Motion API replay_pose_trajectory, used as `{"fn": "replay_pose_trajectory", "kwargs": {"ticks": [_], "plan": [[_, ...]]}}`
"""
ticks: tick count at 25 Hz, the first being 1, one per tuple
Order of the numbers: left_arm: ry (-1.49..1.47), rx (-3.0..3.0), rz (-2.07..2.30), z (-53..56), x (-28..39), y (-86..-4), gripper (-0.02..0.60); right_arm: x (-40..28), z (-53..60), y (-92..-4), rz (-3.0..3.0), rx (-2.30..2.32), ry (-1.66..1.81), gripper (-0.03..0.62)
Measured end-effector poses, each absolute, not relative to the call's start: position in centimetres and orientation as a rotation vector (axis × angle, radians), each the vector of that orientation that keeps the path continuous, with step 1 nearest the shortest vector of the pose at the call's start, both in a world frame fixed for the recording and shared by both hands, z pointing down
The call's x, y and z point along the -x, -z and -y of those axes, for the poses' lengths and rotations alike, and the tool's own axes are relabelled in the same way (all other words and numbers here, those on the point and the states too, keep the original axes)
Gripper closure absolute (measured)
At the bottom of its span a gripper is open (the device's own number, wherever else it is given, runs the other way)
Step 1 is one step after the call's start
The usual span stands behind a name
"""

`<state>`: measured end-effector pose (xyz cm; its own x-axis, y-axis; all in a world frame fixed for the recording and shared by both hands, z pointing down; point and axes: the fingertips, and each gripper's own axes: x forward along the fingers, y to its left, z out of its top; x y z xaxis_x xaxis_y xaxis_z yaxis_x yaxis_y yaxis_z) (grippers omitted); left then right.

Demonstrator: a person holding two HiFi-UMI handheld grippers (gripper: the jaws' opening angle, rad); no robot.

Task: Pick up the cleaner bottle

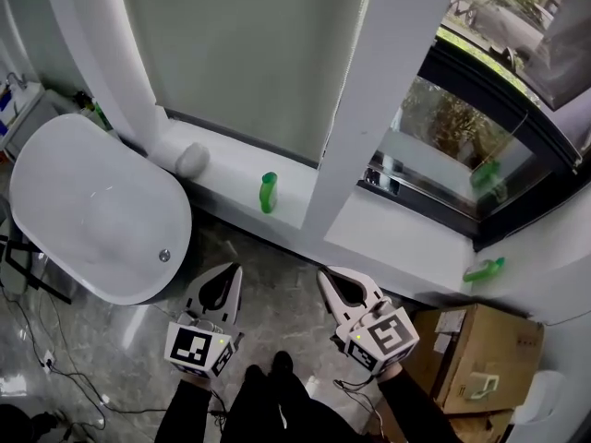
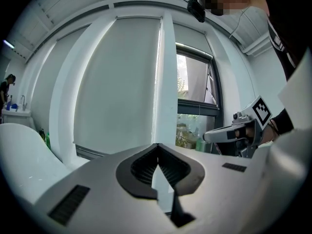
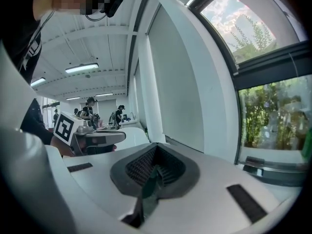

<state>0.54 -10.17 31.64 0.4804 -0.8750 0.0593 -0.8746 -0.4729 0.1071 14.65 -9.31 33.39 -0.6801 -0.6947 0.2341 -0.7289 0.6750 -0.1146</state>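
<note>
Two empty grippers, jaws together: left gripper (image 1: 235, 271), right gripper (image 1: 325, 276).
Cleaner bottle (image 1: 268, 193) upright at the ledge's (image 1: 233, 179) right end, beside pillar (image 1: 369, 100); bathtub (image 1: 83, 201) left.

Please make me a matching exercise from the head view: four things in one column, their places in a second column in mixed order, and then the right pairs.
Things:
1. bathtub
2. upright green bottle
3. lying green bottle
4. cardboard box

Places:
A. lower right corner of the view
B. on the ledge, just left of the white pillar
C. left side of the view
D. on the sill, to the right of the pillar

Pairs: 1-C, 2-B, 3-D, 4-A
</note>
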Motion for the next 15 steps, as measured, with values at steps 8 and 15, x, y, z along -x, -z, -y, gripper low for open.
{"fn": "replay_pose_trajectory", "kwargs": {"ticks": [8,15], "plan": [[0.004,-2.585,1.534,13.6,-0.8,-34.1,0.574,-13.6,12.0,-35.1,2.711,-1.148,-0.264,0.592],[0.013,-2.559,1.519,18.1,-0.9,-38.7,0.57,-12.4,15.4,-38.8,2.688,-1.152,-0.266,0.592]]}}
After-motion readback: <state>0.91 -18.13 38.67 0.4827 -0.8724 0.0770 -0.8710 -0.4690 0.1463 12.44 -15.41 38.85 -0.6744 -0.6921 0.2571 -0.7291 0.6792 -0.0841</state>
